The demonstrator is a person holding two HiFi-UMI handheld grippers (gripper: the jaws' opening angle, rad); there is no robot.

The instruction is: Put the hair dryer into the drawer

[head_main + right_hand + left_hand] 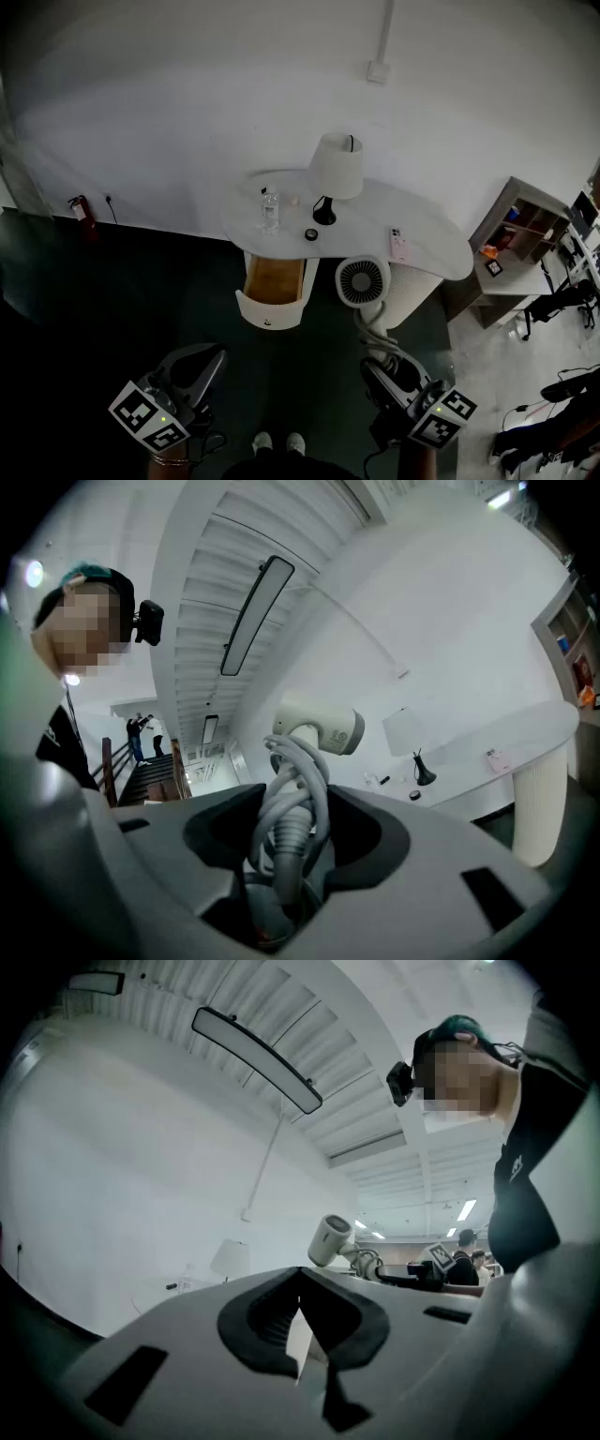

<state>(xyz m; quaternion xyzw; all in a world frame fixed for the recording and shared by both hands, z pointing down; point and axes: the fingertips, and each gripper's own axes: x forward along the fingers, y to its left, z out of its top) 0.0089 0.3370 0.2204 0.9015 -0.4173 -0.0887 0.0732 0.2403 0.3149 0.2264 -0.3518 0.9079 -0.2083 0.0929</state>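
Note:
My right gripper (382, 364) is shut on the handle of the white hair dryer (362, 280), with the grey cord wound round the handle. The round nozzle end sticks up in front of the table. In the right gripper view the hair dryer (319, 731) rises from between the jaws of that gripper (286, 834). The wooden drawer (270, 311) stands pulled out under the table's left part, its inside bare. My left gripper (208, 364) hangs low at the left, shut with nothing in it. In the left gripper view the left gripper (300, 1299) has its pads together, and the hair dryer (330, 1238) shows far off.
The white curved table (431, 242) carries a lamp (336, 169), a water bottle (270, 212), a small dark round thing (310, 234) and a phone (399, 245). A shelf unit (521, 225) stands at the right, a fire extinguisher (80, 208) by the left wall.

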